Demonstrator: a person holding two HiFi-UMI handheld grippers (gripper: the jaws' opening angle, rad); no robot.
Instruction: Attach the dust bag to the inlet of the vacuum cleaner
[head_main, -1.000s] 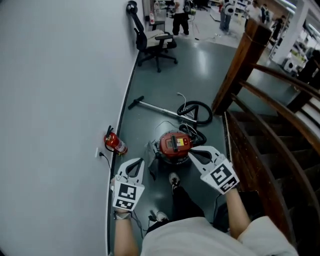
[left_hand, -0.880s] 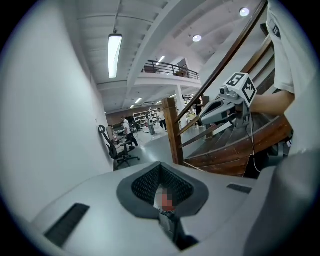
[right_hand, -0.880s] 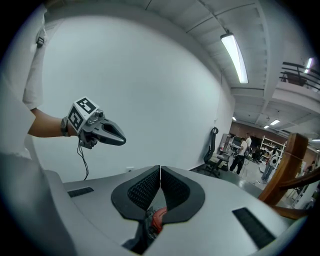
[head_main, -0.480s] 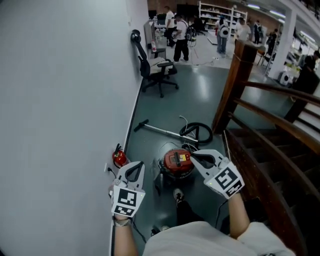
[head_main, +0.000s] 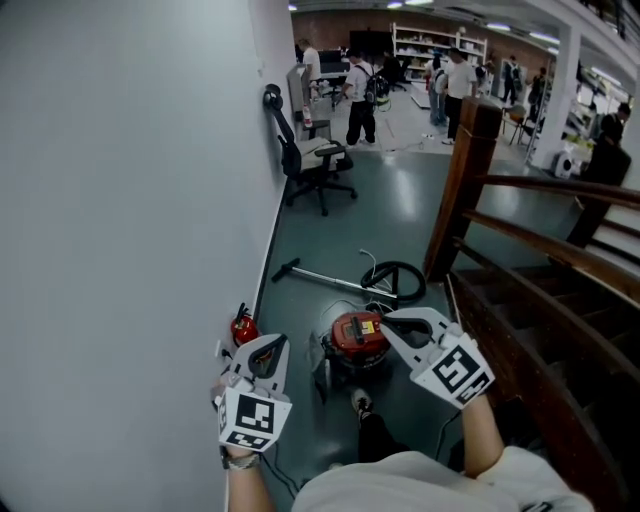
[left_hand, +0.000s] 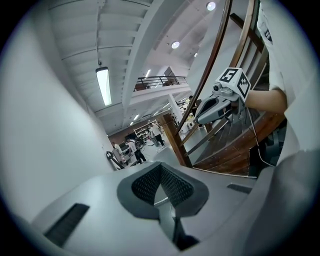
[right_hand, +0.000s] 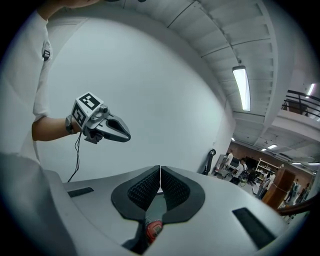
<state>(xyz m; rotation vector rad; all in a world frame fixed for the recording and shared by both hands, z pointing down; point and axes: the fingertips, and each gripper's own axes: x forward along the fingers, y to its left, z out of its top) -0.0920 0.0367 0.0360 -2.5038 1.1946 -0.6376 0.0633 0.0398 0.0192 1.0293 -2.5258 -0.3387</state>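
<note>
Boxed in by the white wall (head_main: 120, 200) across the left of the frame and the wooden stair railing (head_main: 465, 190) at right. Blocked at lower centre by the red vacuum cleaner (head_main: 360, 338), with hose (head_main: 420, 285) and wand (head_main: 320, 279) lying just above it and a fire extinguisher (head_main: 243, 327) against the wall at its left. Opens onto bare floor (head_main: 400, 200) in the upper middle, up to the office chair (head_main: 310, 160).

In the head view, the right gripper (head_main: 390, 322) covers the 3 o'clock edge of the vacuum cleaner (head_main: 355, 338), which is too small for any detail on its lid to show. The left gripper (head_main: 268, 347) overlaps the 5 o'clock end of the fire extinguisher (head_main: 243, 326). At 12 o'clock, distant people (head_main: 358, 85) are too small to tell apart. In the right gripper view, only 1 red patch (right_hand: 153, 229) shows beneath the pads.
</note>
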